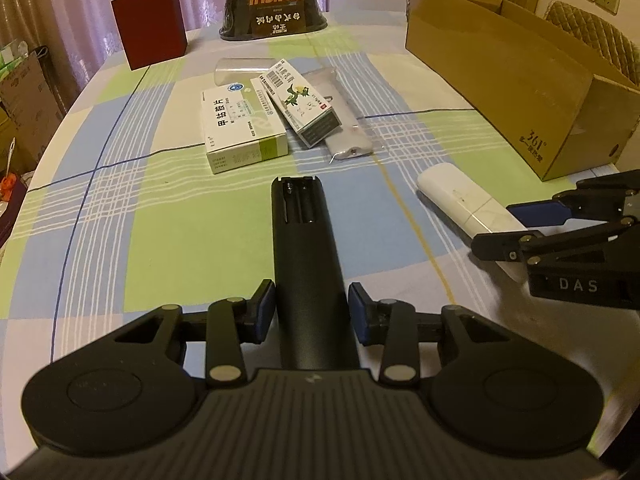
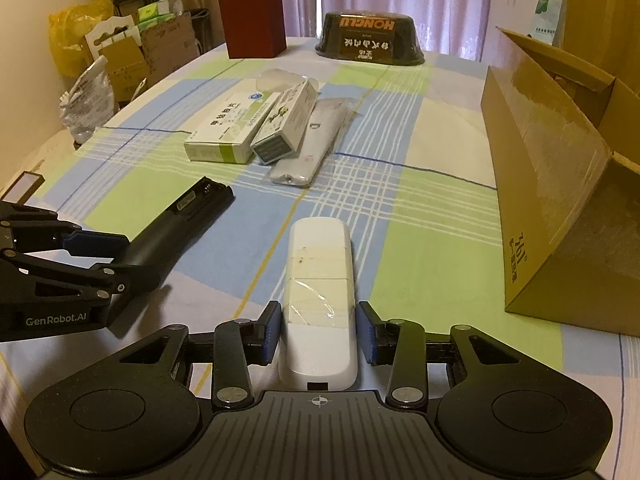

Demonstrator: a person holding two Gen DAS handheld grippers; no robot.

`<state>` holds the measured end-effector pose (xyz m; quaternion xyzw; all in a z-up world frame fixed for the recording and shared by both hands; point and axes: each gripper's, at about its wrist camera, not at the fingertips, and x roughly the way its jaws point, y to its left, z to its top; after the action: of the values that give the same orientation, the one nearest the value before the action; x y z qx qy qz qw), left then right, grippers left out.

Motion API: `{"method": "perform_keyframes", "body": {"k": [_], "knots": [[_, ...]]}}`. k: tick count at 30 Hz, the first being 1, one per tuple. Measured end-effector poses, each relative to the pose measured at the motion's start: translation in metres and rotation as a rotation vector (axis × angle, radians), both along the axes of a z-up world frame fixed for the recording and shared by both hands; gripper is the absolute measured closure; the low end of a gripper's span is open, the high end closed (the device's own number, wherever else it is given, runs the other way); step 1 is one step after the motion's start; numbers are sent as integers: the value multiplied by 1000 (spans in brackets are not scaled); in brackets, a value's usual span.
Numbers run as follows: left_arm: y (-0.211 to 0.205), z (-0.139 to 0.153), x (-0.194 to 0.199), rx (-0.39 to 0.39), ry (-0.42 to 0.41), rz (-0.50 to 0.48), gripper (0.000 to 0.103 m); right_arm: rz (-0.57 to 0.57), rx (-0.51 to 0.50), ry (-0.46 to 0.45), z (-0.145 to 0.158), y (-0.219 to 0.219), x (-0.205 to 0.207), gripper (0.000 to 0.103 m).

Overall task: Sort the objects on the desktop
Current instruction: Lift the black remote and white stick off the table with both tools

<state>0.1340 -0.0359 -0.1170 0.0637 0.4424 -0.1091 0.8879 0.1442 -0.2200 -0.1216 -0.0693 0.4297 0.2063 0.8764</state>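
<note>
A black remote [image 1: 306, 248] with its battery bay uncovered lies lengthwise between the blue pads of my left gripper [image 1: 312, 314], which is shut on its near half. In the right wrist view the same remote [image 2: 188, 220] juts from the left gripper [image 2: 116, 260], far end towards the table's middle. A white remote [image 2: 318, 280] runs between the pads of my right gripper [image 2: 319, 332], which press its sides. The left wrist view shows the white remote [image 1: 460, 196] in the right gripper [image 1: 516, 224]. Further back lie two medicine boxes [image 1: 240, 130] [image 1: 302, 102] and a bagged white remote [image 1: 344, 128].
An open cardboard box [image 2: 544, 184] stands along the right side of the checked tablecloth [image 2: 420, 220]. At the far end are a dark red box [image 1: 150, 24], a black upturned container [image 1: 274, 10] and a clear cup on its side [image 1: 240, 68]. Bags and cartons [image 2: 120, 52] crowd the floor left.
</note>
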Motion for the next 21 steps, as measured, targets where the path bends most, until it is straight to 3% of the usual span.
{"method": "perform_keyframes", "body": {"k": [6, 14, 21], "knots": [[1, -5, 3, -6, 28, 3, 69, -1, 1, 1, -1, 0, 0, 64], [2, -8, 13, -32, 39, 76, 68, 0, -1, 5, -3, 1, 1, 64], [-2, -7, 11, 10, 24, 35, 70, -4, -1, 3, -2, 0, 0, 64]]}}
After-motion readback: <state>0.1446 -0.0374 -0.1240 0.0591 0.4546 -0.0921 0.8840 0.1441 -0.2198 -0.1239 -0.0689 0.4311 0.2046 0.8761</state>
